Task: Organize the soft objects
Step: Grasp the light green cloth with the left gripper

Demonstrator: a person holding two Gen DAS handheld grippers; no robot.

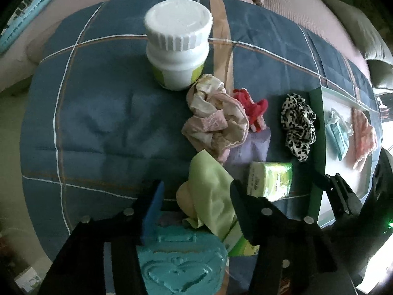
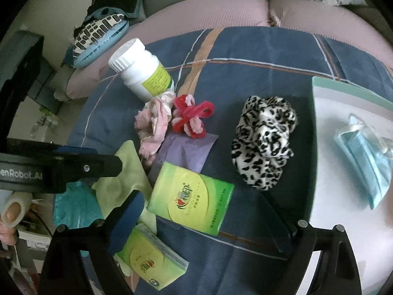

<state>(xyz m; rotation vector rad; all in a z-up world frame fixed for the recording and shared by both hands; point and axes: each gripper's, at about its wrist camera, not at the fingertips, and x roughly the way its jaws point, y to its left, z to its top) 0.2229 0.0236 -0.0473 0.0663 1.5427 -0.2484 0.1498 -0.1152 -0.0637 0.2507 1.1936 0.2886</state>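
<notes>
Blue checked bedding over a pink sofa carries the clutter. Nearest, the left gripper (image 1: 196, 196) points down with its jaws half-narrowed around the green cloth (image 1: 211, 196), not visibly pinching. Beyond the cloth, the right gripper (image 2: 208, 221) stands wide, the leopard scrunchie (image 2: 264, 142) ahead of it.

Blue checked quilt (image 2: 258, 49) carries bottle (image 2: 142, 71), scrunchie (image 2: 262, 142), tray (image 2: 343, 159).
</notes>
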